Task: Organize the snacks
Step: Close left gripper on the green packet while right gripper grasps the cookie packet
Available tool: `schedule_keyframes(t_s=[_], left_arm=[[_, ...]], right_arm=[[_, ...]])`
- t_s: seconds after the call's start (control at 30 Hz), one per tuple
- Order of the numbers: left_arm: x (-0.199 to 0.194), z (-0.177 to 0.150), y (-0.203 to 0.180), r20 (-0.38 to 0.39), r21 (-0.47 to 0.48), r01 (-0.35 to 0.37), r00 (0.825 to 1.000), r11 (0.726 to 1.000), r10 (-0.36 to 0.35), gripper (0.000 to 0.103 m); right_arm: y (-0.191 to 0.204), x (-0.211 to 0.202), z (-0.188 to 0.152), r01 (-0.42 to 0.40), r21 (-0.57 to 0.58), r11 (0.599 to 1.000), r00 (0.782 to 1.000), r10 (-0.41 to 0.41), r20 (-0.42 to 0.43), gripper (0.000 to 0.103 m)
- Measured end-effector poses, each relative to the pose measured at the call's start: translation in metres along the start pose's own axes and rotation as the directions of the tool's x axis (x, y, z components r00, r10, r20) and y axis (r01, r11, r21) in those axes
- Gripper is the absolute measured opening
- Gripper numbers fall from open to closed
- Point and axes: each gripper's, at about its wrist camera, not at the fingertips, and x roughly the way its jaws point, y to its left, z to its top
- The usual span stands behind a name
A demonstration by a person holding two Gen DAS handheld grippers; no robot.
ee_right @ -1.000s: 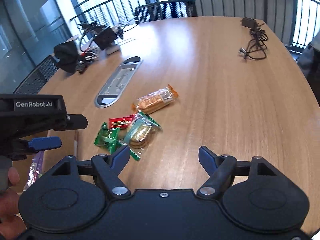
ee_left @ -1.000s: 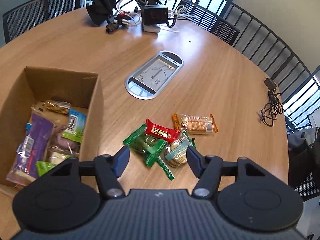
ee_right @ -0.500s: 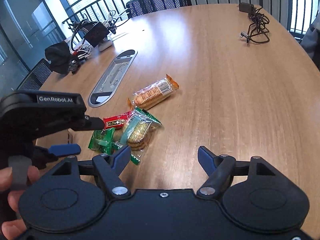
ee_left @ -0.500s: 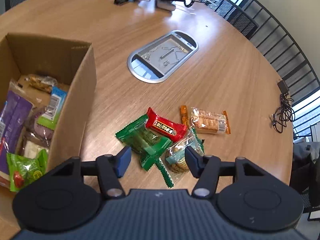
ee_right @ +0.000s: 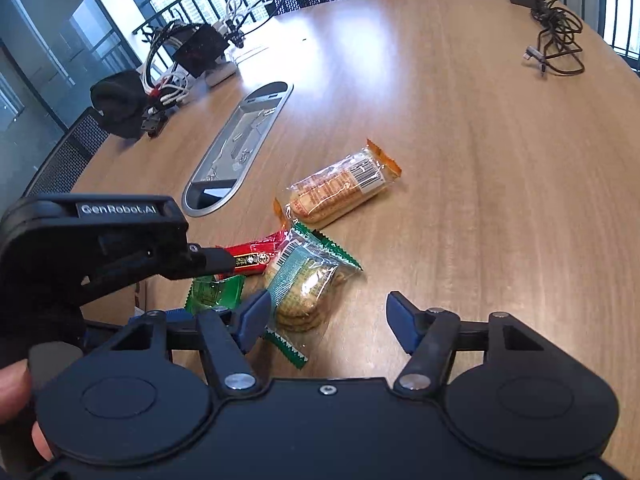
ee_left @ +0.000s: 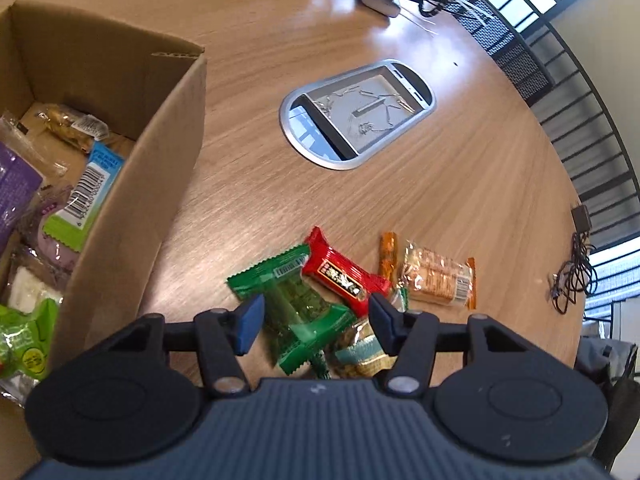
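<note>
A small pile of snacks lies on the round wooden table: a green packet (ee_left: pixel 296 312), a red bar (ee_left: pixel 344 276), an orange cracker pack (ee_left: pixel 436 280) and a clear biscuit pack (ee_left: pixel 360 352). My left gripper (ee_left: pixel 316 322) hangs low over the pile, open, with the green packet between its jaws and the pads not pressing on it. My right gripper (ee_right: pixel 328 320) is closing beside the biscuit pack (ee_right: pixel 308 284), whose lower edge reaches between its jaws untouched. In the right wrist view, the left gripper's upper finger (ee_right: pixel 212 260) crosses the red bar (ee_right: pixel 256 256).
An open cardboard box (ee_left: pixel 132 200) holding several snacks stands just left of the pile. A metal cable hatch (ee_left: pixel 360 108) sits mid-table. Cables and a black device (ee_right: pixel 196 48) lie at the far edge, a charger cable (ee_right: pixel 552 40) far right. A hand (ee_right: pixel 12 392) holds the left gripper.
Both grippers have sunk closer to the pile. The left one rolled and now straddles the green packet. The right jaws have narrowed.
</note>
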Motion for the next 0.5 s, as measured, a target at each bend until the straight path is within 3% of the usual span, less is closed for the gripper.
schedule_keyframes(t_s=[0.27,0.37,0.43,0.5], left_arm=[[0.014,0.002,0.005,-0.032,-0.046,-0.044,0.999,0.998,0.042,0.059],[0.015,0.002,0.005,-0.036,-0.043,-0.047,0.998,0.998,0.046,0.058],[0.015,0.002,0.006,-0.04,-0.055,-0.048,0.998,0.997,0.046,0.051],[0.016,0.0,0.009,-0.048,-0.071,-0.051,0.998,0.996,0.048,0.035]], right_arm=[[0.001,0.017,0.0,0.029,-0.047,0.998,0.999,-0.03,-0.027,0.058],[0.0,0.014,0.003,0.078,-0.079,0.994,0.997,-0.079,-0.018,0.058],[-0.003,0.013,0.005,0.129,-0.088,0.988,0.991,-0.131,-0.019,0.054],[-0.004,0.011,0.007,0.158,-0.105,0.982,0.987,-0.159,-0.002,0.054]])
